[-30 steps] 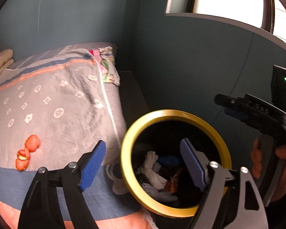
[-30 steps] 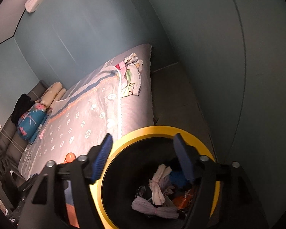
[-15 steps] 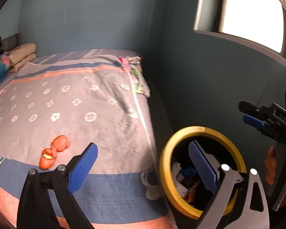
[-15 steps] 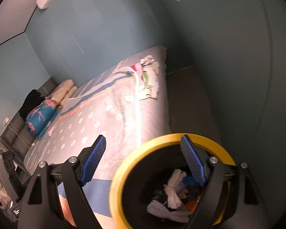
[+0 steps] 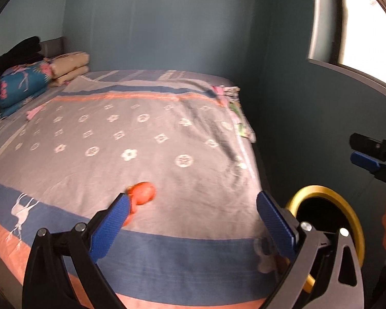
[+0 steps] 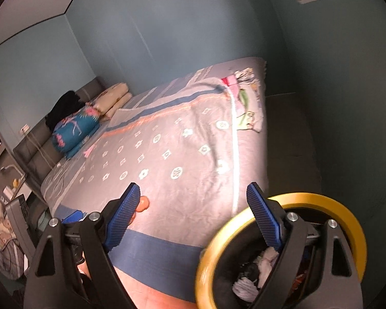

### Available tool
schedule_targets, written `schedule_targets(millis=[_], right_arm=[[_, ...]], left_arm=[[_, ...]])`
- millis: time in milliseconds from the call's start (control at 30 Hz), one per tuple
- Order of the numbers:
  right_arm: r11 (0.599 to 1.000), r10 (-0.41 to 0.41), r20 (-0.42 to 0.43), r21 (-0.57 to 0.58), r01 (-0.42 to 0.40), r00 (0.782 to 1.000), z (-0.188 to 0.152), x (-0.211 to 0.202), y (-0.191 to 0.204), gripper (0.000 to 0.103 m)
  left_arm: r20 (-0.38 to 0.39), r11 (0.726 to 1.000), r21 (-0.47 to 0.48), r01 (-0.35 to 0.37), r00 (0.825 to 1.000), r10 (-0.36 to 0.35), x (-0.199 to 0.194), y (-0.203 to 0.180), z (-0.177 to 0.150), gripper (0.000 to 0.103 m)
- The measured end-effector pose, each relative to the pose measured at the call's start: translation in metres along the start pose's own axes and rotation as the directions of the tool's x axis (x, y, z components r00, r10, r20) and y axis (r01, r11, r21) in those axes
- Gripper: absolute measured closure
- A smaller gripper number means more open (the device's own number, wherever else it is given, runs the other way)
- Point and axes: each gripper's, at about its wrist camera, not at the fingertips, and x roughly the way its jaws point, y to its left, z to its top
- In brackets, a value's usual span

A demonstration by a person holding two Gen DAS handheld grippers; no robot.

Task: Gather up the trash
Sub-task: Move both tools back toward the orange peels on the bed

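Observation:
Orange peel scraps [image 5: 141, 194] lie on the grey patterned bedspread [image 5: 146, 139] near its foot. My left gripper [image 5: 193, 221] hangs open above the bed's foot with nothing between its blue pads, the peel just beyond its left pad. A black bin with a yellow rim [image 5: 347, 211] stands on the floor beside the bed. My right gripper [image 6: 193, 213] is still opening, empty, over the bed corner. Its right finger overlaps the bin [image 6: 321, 200], which holds white tissues [image 6: 247, 283]. The orange peel [image 6: 142, 203] shows beside its left pad.
Folded quilts and pillows [image 5: 36, 82] are stacked at the head of the bed. Crumpled wrappers and paper [image 5: 238, 113] lie along the bed's far right edge. A blue wall with a window [image 5: 368, 25] rises on the right. A narrow strip of floor [image 6: 288, 141] runs between bed and wall.
Both grippers swung left from over the bin toward the bed and opened wider. The bin slid to the right in both views; the orange peel now sits near the left gripper's pad.

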Motion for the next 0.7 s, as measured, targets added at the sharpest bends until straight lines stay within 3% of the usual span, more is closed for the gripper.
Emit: schedule_targets(millis=[433, 700], right_arm=[[0.994, 0.044, -0.147, -0.093, -0.058, 0.988, 0.005, 0.089, 0.067, 0.022], [0.963, 0.044, -0.257, -0.245, -0.109, 0.965, -0.003, 0.168, 0.106, 0.022]], left_arm=[[-0.075, 0.988, -0.090, -0.127, 0.990, 0.120, 0.037, 0.080, -0.015, 0.008], [-0.155, 0.978, -0.118, -0.172, 0.976, 0.153, 0.075, 0.116, -0.030, 0.008]])
